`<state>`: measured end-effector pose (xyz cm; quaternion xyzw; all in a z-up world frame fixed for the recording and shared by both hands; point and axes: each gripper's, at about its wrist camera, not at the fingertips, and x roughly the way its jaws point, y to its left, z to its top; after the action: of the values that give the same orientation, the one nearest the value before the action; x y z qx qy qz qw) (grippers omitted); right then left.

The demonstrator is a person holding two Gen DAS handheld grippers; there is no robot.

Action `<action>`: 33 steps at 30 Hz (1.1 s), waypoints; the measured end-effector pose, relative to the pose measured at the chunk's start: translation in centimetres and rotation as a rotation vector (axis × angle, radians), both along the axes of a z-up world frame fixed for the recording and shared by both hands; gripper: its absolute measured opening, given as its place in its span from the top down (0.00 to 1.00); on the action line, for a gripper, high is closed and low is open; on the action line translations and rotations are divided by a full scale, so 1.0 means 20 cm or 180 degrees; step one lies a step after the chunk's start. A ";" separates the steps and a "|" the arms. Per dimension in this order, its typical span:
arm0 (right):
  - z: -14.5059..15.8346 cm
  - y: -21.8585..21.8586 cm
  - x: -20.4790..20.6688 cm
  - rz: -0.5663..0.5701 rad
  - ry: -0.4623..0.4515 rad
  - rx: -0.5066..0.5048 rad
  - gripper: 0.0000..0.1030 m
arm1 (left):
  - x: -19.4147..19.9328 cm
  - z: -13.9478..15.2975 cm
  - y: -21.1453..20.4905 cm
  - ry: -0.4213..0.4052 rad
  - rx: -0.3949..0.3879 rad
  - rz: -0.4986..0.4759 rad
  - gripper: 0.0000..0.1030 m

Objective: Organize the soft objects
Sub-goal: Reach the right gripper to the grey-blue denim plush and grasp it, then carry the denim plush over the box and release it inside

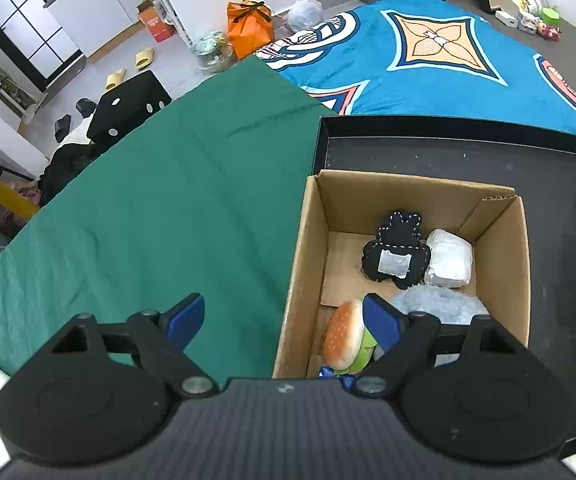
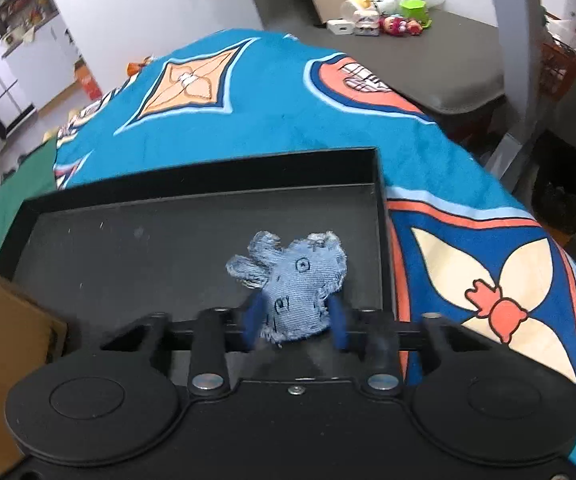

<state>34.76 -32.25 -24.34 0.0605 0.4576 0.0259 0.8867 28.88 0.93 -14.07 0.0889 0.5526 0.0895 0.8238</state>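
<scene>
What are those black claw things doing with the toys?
A person is tidying soft toys into a cardboard box. The right gripper has its fingers on both sides of a little denim toy lying in the black tray, pinching it to pick it up. The left gripper is open and holds nothing, above the box's near edge. A plush burger, a black stitched toy and a white packet are already inside.

A green cloth (image 1: 160, 184) covers the table; at one o'clock lies a blue patterned blanket (image 1: 439, 64); an orange bag (image 1: 248, 28) at twelve.
</scene>
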 end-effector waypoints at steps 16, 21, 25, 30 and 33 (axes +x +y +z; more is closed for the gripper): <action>0.15 0.03 -0.18 0.0054 0.0030 0.0022 0.77 | -0.08 0.03 0.05 0.0021 -0.0024 -0.0045 0.17; 0.24 0.08 -0.25 0.0107 -0.0051 -0.0009 0.77 | -0.11 0.05 0.07 -0.0006 -0.0070 -0.0038 0.17; 0.30 0.13 -0.30 0.0180 -0.0138 -0.0034 0.77 | -0.14 0.07 0.10 -0.0045 -0.0120 -0.0049 0.17; 0.39 0.23 -0.35 0.0305 -0.0235 -0.0059 0.77 | -0.18 0.09 0.14 -0.0096 -0.0180 -0.0082 0.17; 0.45 0.29 -0.38 0.0368 -0.0292 -0.0057 0.77 | -0.20 0.09 0.16 -0.0175 -0.0271 -0.0073 0.18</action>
<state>27.18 -26.37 -15.43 0.0247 0.4195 0.0757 0.9043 24.81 4.15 -12.22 0.0576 0.5321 0.0589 0.8427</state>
